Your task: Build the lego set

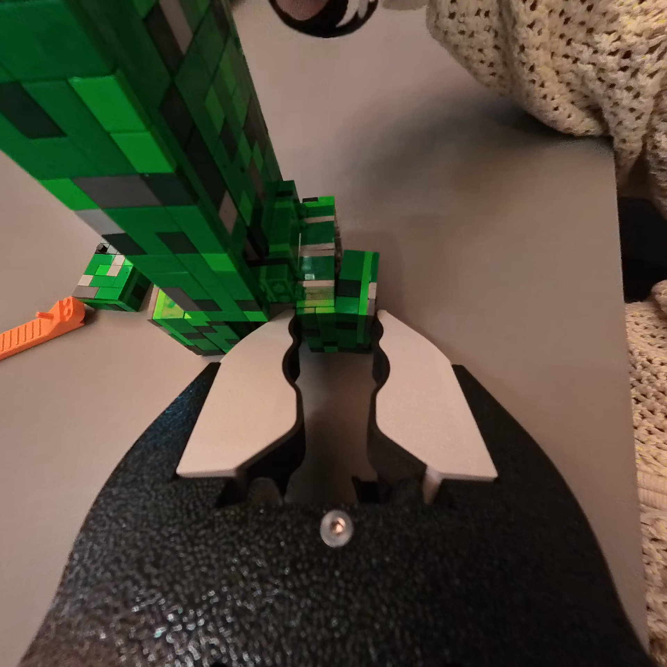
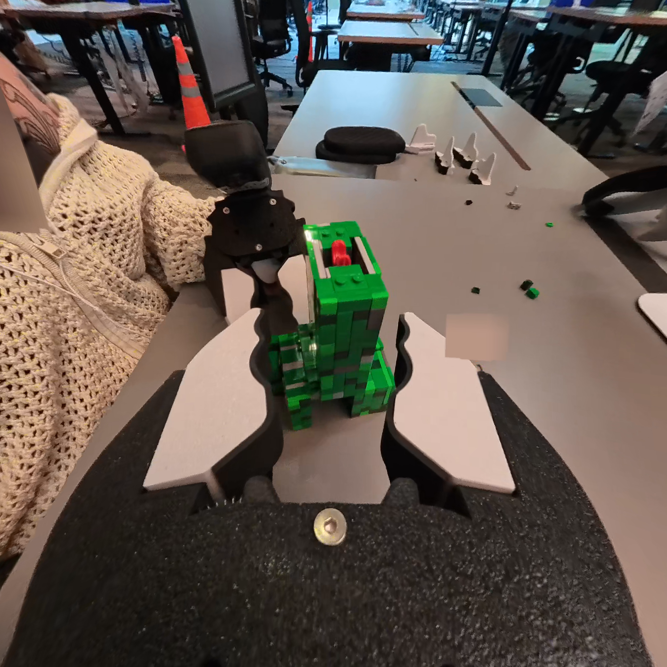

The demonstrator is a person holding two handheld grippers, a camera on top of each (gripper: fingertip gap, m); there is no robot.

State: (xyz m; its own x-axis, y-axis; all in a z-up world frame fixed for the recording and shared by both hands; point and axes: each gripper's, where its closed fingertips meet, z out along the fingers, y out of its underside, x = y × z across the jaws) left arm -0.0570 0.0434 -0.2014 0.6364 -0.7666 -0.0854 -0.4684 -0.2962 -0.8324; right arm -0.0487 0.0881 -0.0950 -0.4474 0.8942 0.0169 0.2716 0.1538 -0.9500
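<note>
A tall green, grey and black lego figure [image 2: 346, 335] stands on the grey table [image 2: 469, 415]. Its top is open and a red piece [image 2: 339, 252] sits inside. In the left wrist view the body [image 1: 151, 173] rises to the upper left. My left gripper [image 1: 335, 321] is shut on one of the figure's short legs [image 1: 335, 317], with a fingertip on each side. It also shows in the right wrist view [image 2: 267, 303], coming down at the figure's left side. My right gripper [image 2: 332, 321] is open. The figure's lower part shows between its fingers, and I cannot tell if they touch it.
An orange brick separator [image 1: 39, 328] and a small green block [image 1: 108, 285] lie left of the figure. Loose green bits [image 2: 530, 288] lie to the right. A person's knitted sleeve [image 2: 90, 288] is at the table's left edge. Black and white parts [image 2: 465, 155] sit farther back. The tips of one gripper are about 12 cm away from the tips of the other. The small green block [image 1: 108, 285] is about 12 cm from my left fingertips.
</note>
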